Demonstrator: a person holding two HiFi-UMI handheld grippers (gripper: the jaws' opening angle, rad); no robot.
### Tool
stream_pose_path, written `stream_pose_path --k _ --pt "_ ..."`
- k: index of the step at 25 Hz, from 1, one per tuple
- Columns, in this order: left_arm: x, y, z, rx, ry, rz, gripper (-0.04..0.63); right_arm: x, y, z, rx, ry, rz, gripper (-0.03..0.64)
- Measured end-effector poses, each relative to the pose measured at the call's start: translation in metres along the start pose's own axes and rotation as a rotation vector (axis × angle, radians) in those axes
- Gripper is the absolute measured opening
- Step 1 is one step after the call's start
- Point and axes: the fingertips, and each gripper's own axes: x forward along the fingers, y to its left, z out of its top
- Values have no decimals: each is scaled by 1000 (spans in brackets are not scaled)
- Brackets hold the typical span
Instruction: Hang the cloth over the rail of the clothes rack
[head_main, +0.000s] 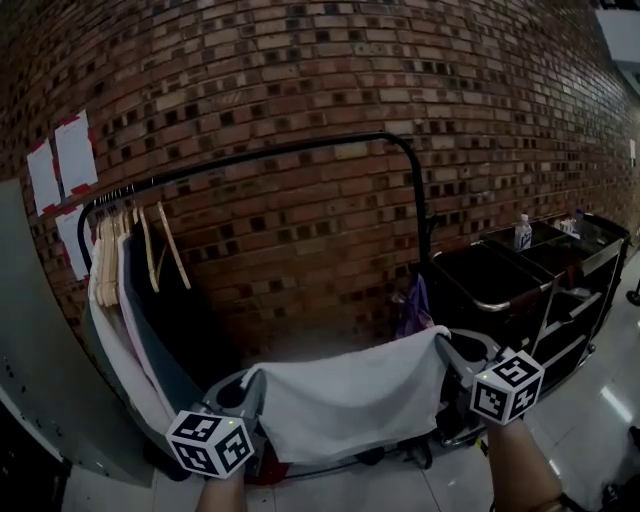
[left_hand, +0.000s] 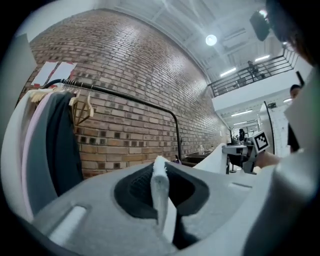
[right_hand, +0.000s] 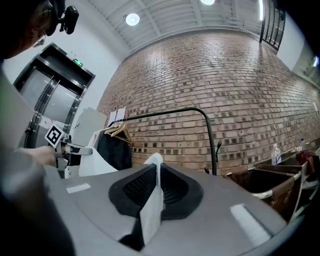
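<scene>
In the head view the white cloth (head_main: 350, 400) is seen stretched between the left gripper (head_main: 248, 388) and the right gripper (head_main: 448, 352), well below the rack's rail (head_main: 300, 150), toward its right end. Only in the gripper views is each pinch shown: jaws pressed together on a cloth corner. Both grippers are held level, pointed at the brick wall (head_main: 330, 70).

All three views toward the clothes rack (head_main: 300, 148)
</scene>
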Motion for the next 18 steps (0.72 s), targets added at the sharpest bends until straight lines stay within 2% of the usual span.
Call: stream_pose_path --k 7,13,18 --pt "46 24 45 62 -49 56 21 45 -54 40 -43 -71 2 21" --pt "94 55 91 109 -109 43 21 100 -80 78 -87 -149 -4 21" --pt "135 99 138 160 -171 45 21 156 -89 115 -136 -217 -3 21"
